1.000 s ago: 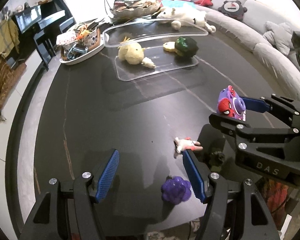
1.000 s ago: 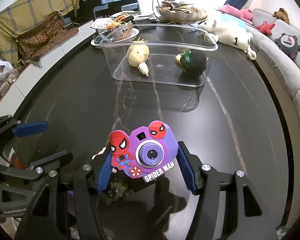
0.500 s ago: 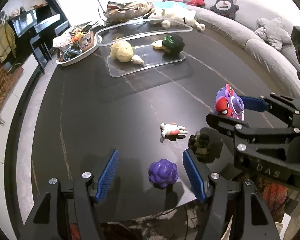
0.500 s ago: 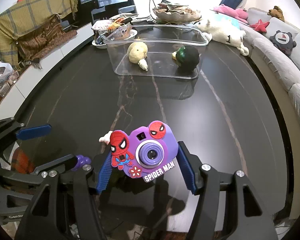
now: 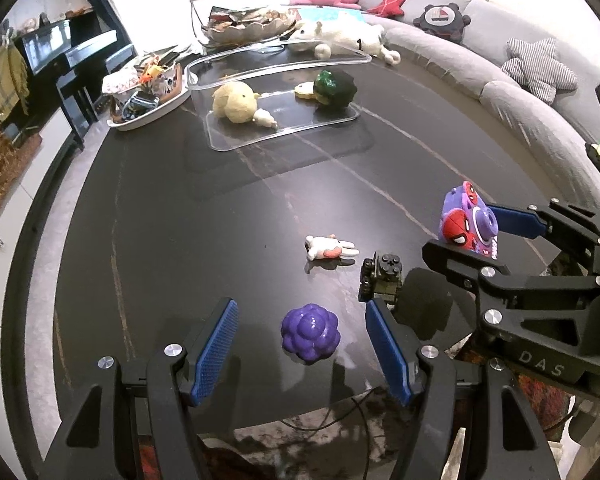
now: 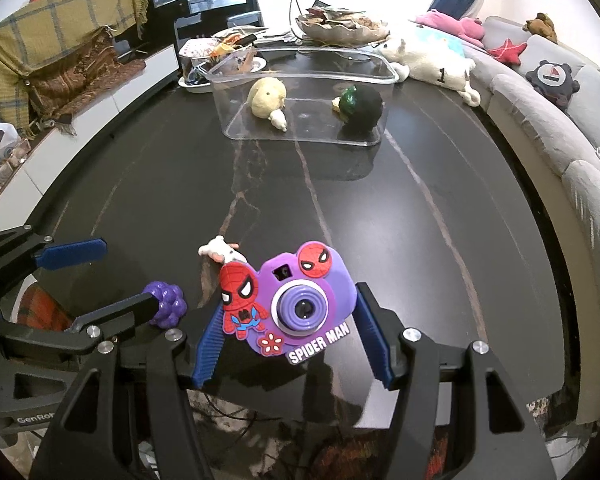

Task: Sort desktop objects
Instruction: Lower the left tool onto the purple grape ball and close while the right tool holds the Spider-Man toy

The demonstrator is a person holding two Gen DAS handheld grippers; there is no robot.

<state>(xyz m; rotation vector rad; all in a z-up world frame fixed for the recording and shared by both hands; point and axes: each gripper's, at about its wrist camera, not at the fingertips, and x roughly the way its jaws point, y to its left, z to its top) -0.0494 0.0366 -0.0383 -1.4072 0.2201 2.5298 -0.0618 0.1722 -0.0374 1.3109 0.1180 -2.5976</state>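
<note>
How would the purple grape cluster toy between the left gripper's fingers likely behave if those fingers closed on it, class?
The purple grape cluster looks glossy, so flat pads may slip on it. Its rounded bumps give uneven contact, so it could twist in the left gripper. It sits squat on the table, so rolling far seems unlikely.

Four loose toys: one purple camera [image 6: 300, 300], one grape cluster [image 5: 310, 336], one rabbit [image 5: 328, 246], one brick vehicle [image 5: 382, 274].

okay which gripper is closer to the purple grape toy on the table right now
Left. The left gripper has the purple grape toy between its open fingers, untouched; the right gripper is off to its side, holding the Spider-Man toy camera.
</note>
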